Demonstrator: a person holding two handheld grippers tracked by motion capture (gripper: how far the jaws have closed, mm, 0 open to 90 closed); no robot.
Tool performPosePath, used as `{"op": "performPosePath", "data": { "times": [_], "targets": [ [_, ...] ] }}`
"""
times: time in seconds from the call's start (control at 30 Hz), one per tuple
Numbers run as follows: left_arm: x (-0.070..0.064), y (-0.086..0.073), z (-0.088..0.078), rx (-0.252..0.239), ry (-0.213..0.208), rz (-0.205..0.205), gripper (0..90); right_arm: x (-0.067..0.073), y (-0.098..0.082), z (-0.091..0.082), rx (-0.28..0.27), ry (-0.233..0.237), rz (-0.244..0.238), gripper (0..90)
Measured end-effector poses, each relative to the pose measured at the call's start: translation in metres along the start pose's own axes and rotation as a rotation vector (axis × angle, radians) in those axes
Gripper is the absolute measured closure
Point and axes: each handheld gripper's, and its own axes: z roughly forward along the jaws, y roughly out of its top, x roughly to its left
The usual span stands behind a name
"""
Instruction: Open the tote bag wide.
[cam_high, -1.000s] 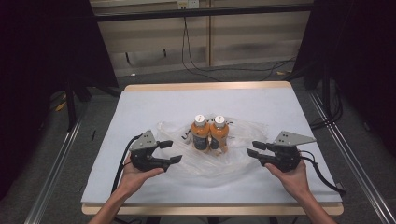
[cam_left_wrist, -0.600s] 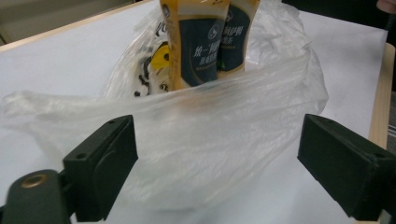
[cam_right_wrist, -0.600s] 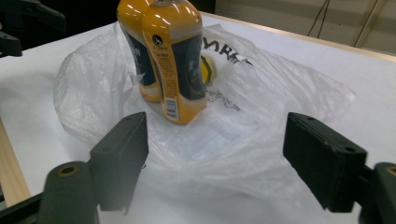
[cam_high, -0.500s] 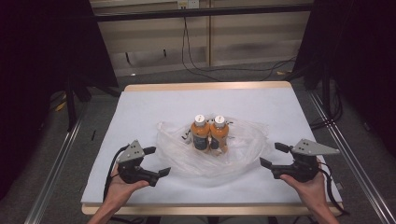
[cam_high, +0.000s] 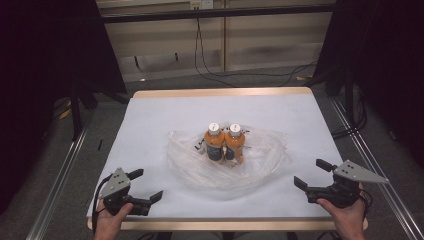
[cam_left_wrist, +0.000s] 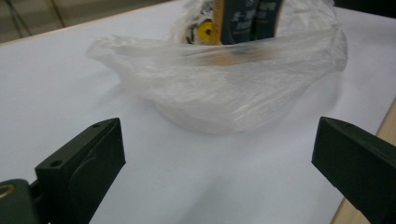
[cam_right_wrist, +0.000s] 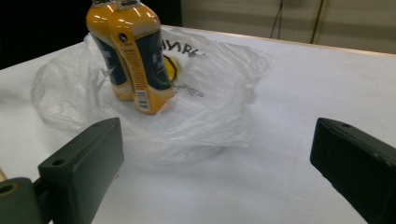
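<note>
Two orange bottles (cam_high: 225, 144) with white caps and dark labels stand upright side by side in the middle of the white table (cam_high: 165, 115). Around their bases lies a crumpled clear plastic bag (cam_high: 260, 162), spread flat. The bottles (cam_right_wrist: 133, 60) and the bag (cam_right_wrist: 210, 112) show ahead of the right jaws, and the bag (cam_left_wrist: 219, 88) ahead of the left jaws. My left gripper (cam_high: 145, 185) sits at the table's front left corner and my right gripper (cam_high: 312, 172) at the front right, both apart from the bag. Both have just been opening and stand open with nothing between the jaws.
The table's wooden front edge (cam_high: 230, 224) runs just behind both hands. Metal rails (cam_high: 60, 185) flank the table on the floor at left and right. Cables (cam_high: 210, 70) hang at the back wall.
Both hands have drawn back from the bag toward the table's front corners, left one to the left, right one to the right. Their jaws have spread wider. The bag lies released around the bottles.
</note>
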Motion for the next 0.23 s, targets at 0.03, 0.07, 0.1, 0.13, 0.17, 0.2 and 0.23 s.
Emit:
{"op": "performPosePath", "data": {
  "times": [0.03,0.07,0.1,0.13,0.17,0.2,0.23],
  "targets": [
    [0.001,-0.004,-0.004,-0.035,0.032,-0.017,2.3,0.0,-0.001,-0.001,-0.005,-0.009,0.001,1.0],
    [0.005,-0.006,-0.007,-0.045,0.035,-0.02,2.2,0.0,-0.002,-0.004,-0.009,-0.026,-0.002,0.9],
    [0.008,-0.007,-0.009,-0.053,0.035,-0.035,2.2,-0.001,-0.004,-0.005,-0.015,-0.029,-0.004,1.0],
    [0.008,-0.009,-0.009,-0.066,0.047,-0.051,2.2,-0.002,-0.005,-0.006,-0.014,-0.035,-0.003,1.0],
    [0.01,-0.009,-0.01,-0.072,0.053,-0.045,2.2,-0.004,-0.006,-0.006,-0.007,-0.039,-0.002,1.1],
    [0.011,-0.009,-0.01,-0.078,0.063,-0.053,2.2,-0.004,-0.007,-0.006,-0.007,-0.043,0.006,1.0],
    [0.012,-0.009,-0.009,-0.082,0.067,-0.049,2.2,-0.005,-0.008,-0.006,-0.005,-0.044,0.015,1.0]
  ]
}}
